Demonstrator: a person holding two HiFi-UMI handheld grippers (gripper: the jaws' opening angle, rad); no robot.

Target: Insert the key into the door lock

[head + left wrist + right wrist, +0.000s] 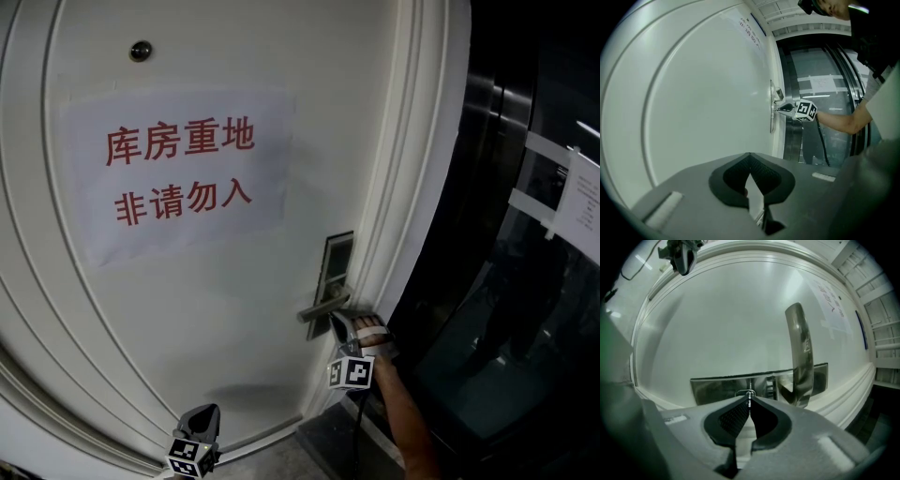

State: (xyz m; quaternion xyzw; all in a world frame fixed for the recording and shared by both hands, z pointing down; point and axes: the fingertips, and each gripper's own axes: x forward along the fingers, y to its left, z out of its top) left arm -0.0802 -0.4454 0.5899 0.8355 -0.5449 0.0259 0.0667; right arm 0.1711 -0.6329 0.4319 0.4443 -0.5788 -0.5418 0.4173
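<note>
The white door (216, 309) carries a steel lock plate (336, 267) with a lever handle (323, 305). My right gripper (343, 324) is held level against the plate just under the handle, shut on a thin metal key (749, 399). The key's edge lines up with the round keyhole (746, 393) on the plate (717, 387); how deep it sits is hidden. The handle (800, 352) hangs just right of the jaws. My left gripper (199, 433) stays low and to the left, near the door's bottom, pads together and holding nothing (750, 157).
A paper sign with red characters (178, 173) is taped to the door below a peephole (141, 51). The raised door frame (412, 187) runs down the right side, and dark glass panels (525, 281) stand beyond it. A bare forearm (408, 412) holds the right gripper.
</note>
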